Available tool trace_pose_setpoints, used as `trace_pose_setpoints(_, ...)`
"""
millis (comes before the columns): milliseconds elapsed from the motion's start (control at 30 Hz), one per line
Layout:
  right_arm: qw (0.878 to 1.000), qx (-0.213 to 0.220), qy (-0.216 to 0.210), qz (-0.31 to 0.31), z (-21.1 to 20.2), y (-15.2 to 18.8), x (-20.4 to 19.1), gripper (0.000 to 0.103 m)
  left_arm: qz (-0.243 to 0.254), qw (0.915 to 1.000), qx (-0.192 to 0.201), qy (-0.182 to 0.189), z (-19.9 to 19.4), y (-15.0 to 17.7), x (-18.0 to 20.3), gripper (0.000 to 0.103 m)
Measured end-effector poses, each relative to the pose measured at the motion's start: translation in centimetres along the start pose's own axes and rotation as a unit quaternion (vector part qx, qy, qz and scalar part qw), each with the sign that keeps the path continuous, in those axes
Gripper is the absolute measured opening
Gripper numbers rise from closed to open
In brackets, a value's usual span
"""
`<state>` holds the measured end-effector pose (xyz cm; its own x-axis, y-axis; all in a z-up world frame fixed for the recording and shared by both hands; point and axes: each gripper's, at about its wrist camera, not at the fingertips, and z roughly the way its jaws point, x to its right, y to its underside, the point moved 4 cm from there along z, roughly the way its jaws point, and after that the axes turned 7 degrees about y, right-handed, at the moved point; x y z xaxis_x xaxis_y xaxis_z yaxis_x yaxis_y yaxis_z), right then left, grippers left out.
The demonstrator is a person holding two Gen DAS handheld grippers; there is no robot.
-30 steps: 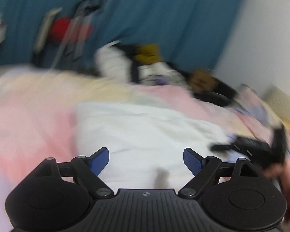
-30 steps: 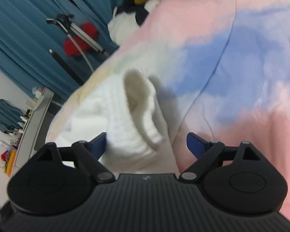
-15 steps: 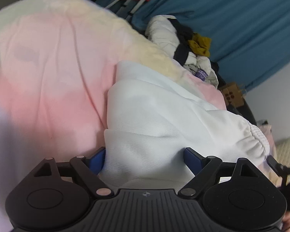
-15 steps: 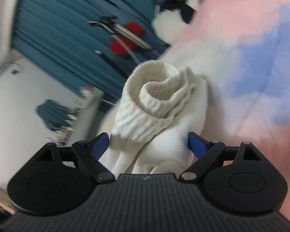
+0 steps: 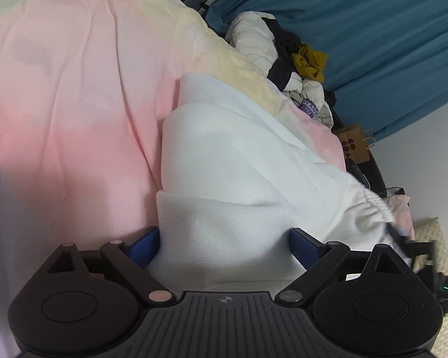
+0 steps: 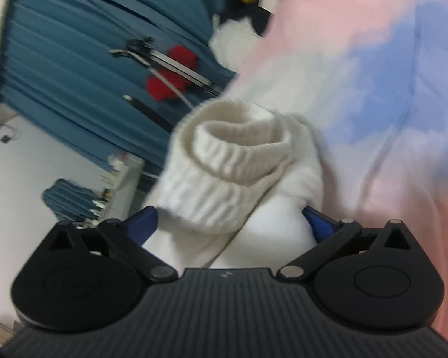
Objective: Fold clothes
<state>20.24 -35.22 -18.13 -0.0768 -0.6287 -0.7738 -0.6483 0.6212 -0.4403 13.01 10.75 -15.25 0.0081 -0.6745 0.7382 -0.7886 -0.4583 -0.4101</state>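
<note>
A white knit sweater [image 5: 242,179] lies on the pastel bedspread [image 5: 74,89]. Its folded edge fills the space between the blue fingers [image 5: 143,243] of my left gripper [image 5: 224,244], whose jaws stand wide apart. In the right wrist view the sweater's ribbed cuff and sleeve [image 6: 233,164] bulge up between the blue fingers [image 6: 143,219] of my right gripper [image 6: 231,223], also spread wide. The fabric hides both sets of fingertips. The right gripper shows dark at the left view's right edge [image 5: 433,271].
A pile of white, dark and mustard clothes [image 5: 286,56] sits at the bed's far end before a blue curtain [image 5: 388,29]. A brown paper bag [image 5: 355,146] stands beside it. A rack with a red item [image 6: 170,74] and a white shelf [image 6: 119,185] are off the bed.
Both grippers have moved down onto the sweater; fabric now sits between the jaws of each. The right view has tilted and the cuff has risen in front of it.
</note>
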Motion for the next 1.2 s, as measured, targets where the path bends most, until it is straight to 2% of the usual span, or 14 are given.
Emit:
trace_pose_setpoints(67, 1.0, 0.011, -0.024, -0.003, -0.9, -0.3, -1.1, 0.103, -0.003, 1.0, 0.001, -0.002, 0.1, 0.0, 0.0, 0.093)
trace_pose_setpoints(133, 0.999, 0.018, -0.027, -0.007, -1.8, -0.5, -1.4, 0.103, -0.004, 1.0, 0.002, -0.003, 0.1, 0.2, 0.0, 0.093)
trace_pose_setpoints(400, 0.997, -0.001, 0.06, -0.047, 1.0, 0.5, -0.2, 0.103, 0.023, 0.9996, 0.007, -0.012, 0.2, 0.8, 1.1, 0.093)
trace_pose_setpoints(467, 0.996, 0.005, 0.07, -0.053, 0.9, 0.8, 0.0, 0.101, 0.034, 0.9992, 0.012, -0.018, 0.1, 0.9, 1.3, 0.087)
trace_pose_setpoints(500, 0.995, 0.009, 0.078, -0.056, 0.7, 0.9, -0.1, 0.085, 0.039, 0.9989, 0.015, -0.021, 0.0, 1.0, 1.4, 0.082)
trace_pose_setpoints(567, 0.992, 0.016, 0.102, -0.077, 0.4, 0.9, -0.3, 0.067, 0.049, 0.9982, 0.022, -0.025, -0.3, 1.1, 1.9, 0.073)
trace_pose_setpoints(600, 0.991, 0.018, 0.103, -0.085, 0.2, 1.0, -0.6, 0.06, 0.056, 0.9977, 0.025, -0.029, -0.5, 1.1, 2.2, 0.066)
trace_pose_setpoints(700, 0.989, 0.033, 0.097, -0.104, -1.1, 1.1, -1.7, 0.05, 0.07, 0.9963, 0.046, -0.017, -1.8, 1.0, 3.8, 0.048)
trace_pose_setpoints(833, 0.991, 0.061, 0.058, -0.105, -2.9, -0.2, -3.5, 0.043, 0.075, 0.9943, 0.075, 0.006, -3.7, 0.4, 7.4, 0.041)
trace_pose_setpoints(967, 0.992, 0.099, 0.014, -0.083, -5.9, -2.5, -4.4, 0.041, 0.089, 0.991, 0.094, 0.035, -4.9, -0.5, 12.7, 0.04)
trace_pose_setpoints(1067, 0.988, 0.14, -0.009, -0.066, -9.0, -4.8, -4.2, 0.041, 0.123, 0.9864, 0.092, 0.058, -4.0, -1.4, 17.9, 0.04)
trace_pose_setpoints(1200, 0.976, 0.21, 0.004, -0.064, -12.8, -9.0, -2.3, 0.041, 0.165, 0.9783, 0.086, 0.09, 0.6, -2.3, 25.2, 0.04)
